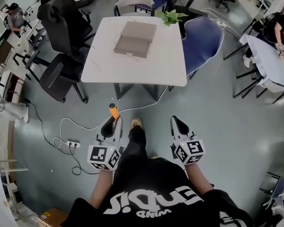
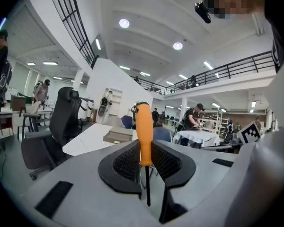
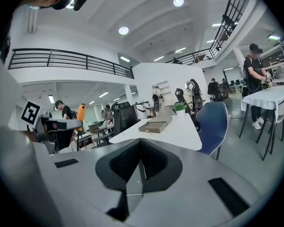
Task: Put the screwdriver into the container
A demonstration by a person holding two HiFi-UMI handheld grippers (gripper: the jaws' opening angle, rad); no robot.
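Held the screwdriver (image 2: 144, 131) upright in the left gripper (image 2: 145, 160), jaws clamped on the lower end of its orange handle, thin shaft pointing down between them. Held the right gripper (image 3: 139, 160) alongside, jaws pressed together, nothing between them. Held both above the grey floor (image 1: 217, 126), well short of the white surface (image 1: 104, 65) ahead. Lay on that surface, towards its far end: the grey container (image 1: 135, 39). Stood at its far edge: a small green plant (image 1: 170, 17).
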